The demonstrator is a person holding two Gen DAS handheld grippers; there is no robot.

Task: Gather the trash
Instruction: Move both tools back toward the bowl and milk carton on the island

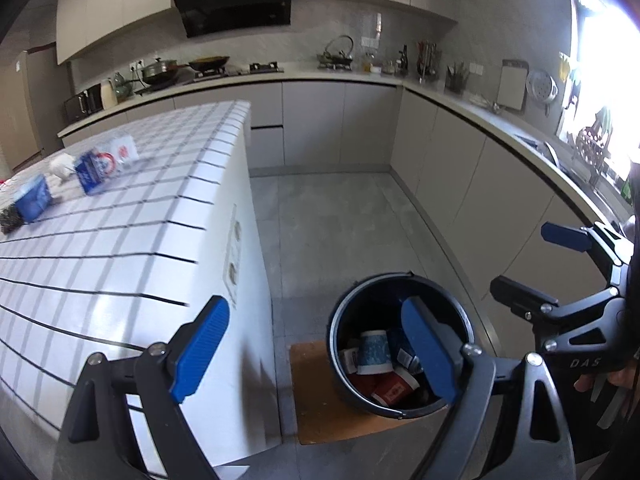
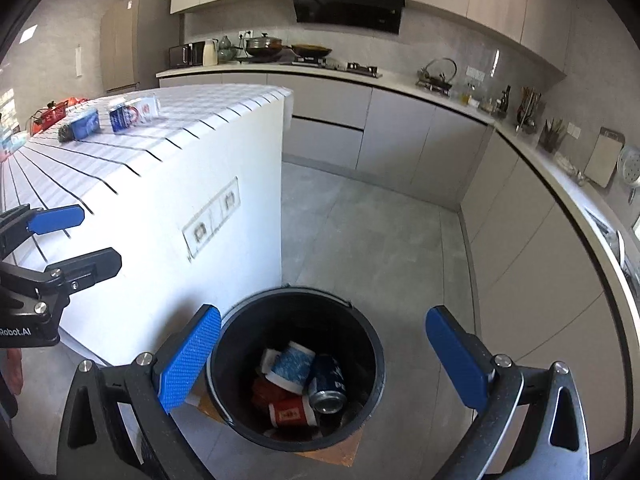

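A black bucket (image 2: pixel 224 344) stands on the floor beside the tiled island and holds paper cups (image 2: pixel 290 368) and a blue can (image 2: pixel 326 384); it also shows in the left wrist view (image 1: pixel 340 328). My right gripper (image 2: pixel 324 360) is open and empty above the bucket. My left gripper (image 1: pixel 316 352) is open and empty, over the island's edge. On the island top (image 1: pixel 120 240) lie a blue-and-white carton (image 1: pixel 94 170), a blue packet (image 1: pixel 34 198), crumpled white paper (image 1: pixel 62 166) and a white packet (image 1: pixel 124 148).
The bucket rests on a brown board (image 1: pixel 320 420) on the grey floor (image 2: pixel 380 240). Cabinets and a cluttered counter (image 1: pixel 440 92) run along the back and right walls. A red basket (image 2: pixel 56 110) sits at the island's far end.
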